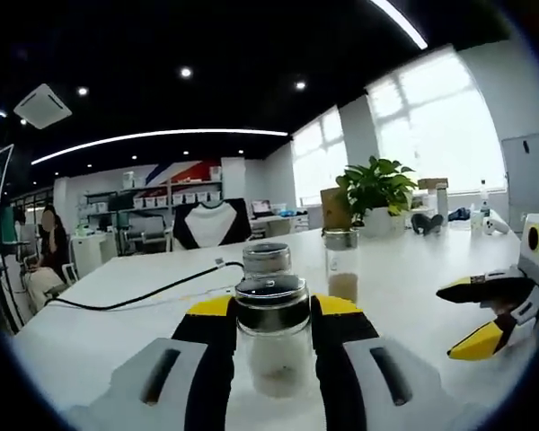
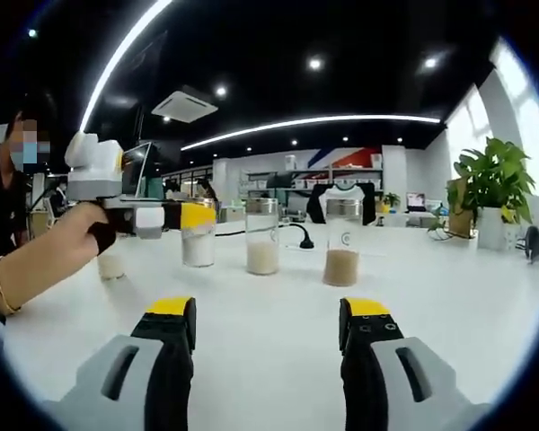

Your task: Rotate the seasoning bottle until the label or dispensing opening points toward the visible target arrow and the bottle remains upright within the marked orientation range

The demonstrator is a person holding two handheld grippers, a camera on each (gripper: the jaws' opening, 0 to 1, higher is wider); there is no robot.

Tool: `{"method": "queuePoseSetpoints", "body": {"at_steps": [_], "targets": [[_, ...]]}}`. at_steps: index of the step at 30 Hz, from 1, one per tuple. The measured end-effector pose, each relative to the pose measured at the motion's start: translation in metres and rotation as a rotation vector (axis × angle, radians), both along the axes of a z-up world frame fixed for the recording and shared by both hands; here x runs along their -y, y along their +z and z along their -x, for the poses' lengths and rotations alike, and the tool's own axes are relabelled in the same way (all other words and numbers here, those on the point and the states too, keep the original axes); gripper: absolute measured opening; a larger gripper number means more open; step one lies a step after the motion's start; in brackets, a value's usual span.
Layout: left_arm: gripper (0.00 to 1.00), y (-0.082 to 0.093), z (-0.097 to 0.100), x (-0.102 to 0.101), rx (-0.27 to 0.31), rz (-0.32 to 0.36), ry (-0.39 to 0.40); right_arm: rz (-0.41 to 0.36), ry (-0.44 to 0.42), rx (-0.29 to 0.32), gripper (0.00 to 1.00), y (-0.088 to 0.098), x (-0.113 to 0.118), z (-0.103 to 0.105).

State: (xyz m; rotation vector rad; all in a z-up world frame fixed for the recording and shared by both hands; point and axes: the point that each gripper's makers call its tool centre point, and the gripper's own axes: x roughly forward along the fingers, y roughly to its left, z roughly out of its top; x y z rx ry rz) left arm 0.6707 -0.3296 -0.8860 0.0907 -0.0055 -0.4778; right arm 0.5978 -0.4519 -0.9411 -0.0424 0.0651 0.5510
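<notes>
The left gripper (image 1: 271, 337) is clamped on 1 bottle (image 1: 271, 337), its yellow-tipped jaws pressing the glass on both sides just below the metal cap. The bottle stands upright on the white table (image 1: 413, 278) with pale seasoning in its lower part. This low, level hold suits turning the bottle about its own axis without tipping it.

The right gripper (image 2: 269, 328) hangs clear above bare tabletop, jaws apart and holding nothing; it appears to be kept out of the way.

From the right gripper view, 2 more jars (image 2: 261, 237) (image 2: 342, 242) stand near the held bottle in a rough row. A cable (image 1: 135, 296) crosses the table behind. A plant (image 1: 375, 193) stands at the far edge.

No target arrow or orientation marking can be made out, so alignment cannot be judged.
</notes>
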Motion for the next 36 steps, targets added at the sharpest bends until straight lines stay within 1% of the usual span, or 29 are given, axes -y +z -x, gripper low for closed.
{"method": "queuePoseSetpoints", "body": {"at_steps": [1,2,7,9,10,11,12,13,15,24,27,29,30,33,34,36], "targets": [[0.34,-0.002,0.001,0.003,-0.007,-0.005,-0.018,0.001,0.005,-0.001,0.65,0.0,-0.001,0.0],[0.34,-0.002,0.001,0.005,-0.011,0.006,-0.028,0.006,0.011,-0.004,0.65,-0.001,-0.003,0.001],[0.34,-0.004,0.008,0.018,-0.005,-0.029,-0.097,0.02,0.032,-0.008,0.64,-0.003,-0.008,0.003],[0.34,-0.003,0.011,0.023,-0.008,-0.013,-0.125,0.022,0.035,-0.009,0.64,-0.004,-0.009,0.003],[0.34,-0.003,0.013,0.027,-0.013,0.004,-0.152,0.022,0.037,-0.011,0.64,-0.004,-0.009,0.003],[0.34,-0.004,0.016,0.033,-0.02,0.006,-0.188,0.022,0.038,-0.012,0.64,-0.004,-0.009,0.003],[0.34,-0.005,0.017,0.035,-0.026,0.0,-0.203,0.022,0.039,-0.012,0.64,-0.004,-0.009,0.003],[0.34,-0.005,0.018,0.036,-0.023,-0.001,-0.199,0.022,0.039,-0.013,0.64,-0.004,-0.01,0.003],[0.34,-0.007,0.021,0.042,-0.018,-0.029,-0.222,0.024,0.04,-0.013,0.64,-0.004,-0.01,0.003],[0.34,-0.012,0.033,0.064,-0.019,-0.042,-0.326,0.03,0.052,-0.019,0.64,-0.006,-0.013,0.004],[0.34,-0.013,0.037,0.07,-0.022,-0.036,-0.353,0.034,0.058,-0.021,0.64,-0.007,-0.015,0.004],[0.34,-0.013,0.041,0.074,-0.007,-0.052,-0.354,0.038,0.062,-0.024,0.64,-0.008,-0.016,0.004],[0.34,-0.013,0.042,0.076,-0.009,-0.051,-0.361,0.04,0.063,-0.024,0.64,-0.008,-0.016,0.004],[0.34,-0.011,0.049,0.085,-0.019,-0.004,-0.417,0.045,0.069,-0.026,0.64,-0.009,-0.018,0.004],[0.34,-0.01,0.05,0.087,-0.019,0.002,-0.427,0.047,0.07,-0.026,0.64,-0.009,-0.018,0.004],[0.34,-0.011,0.052,0.089,-0.016,-0.007,-0.442,0.047,0.072,-0.026,0.64,-0.009,-0.018,0.004]]}}
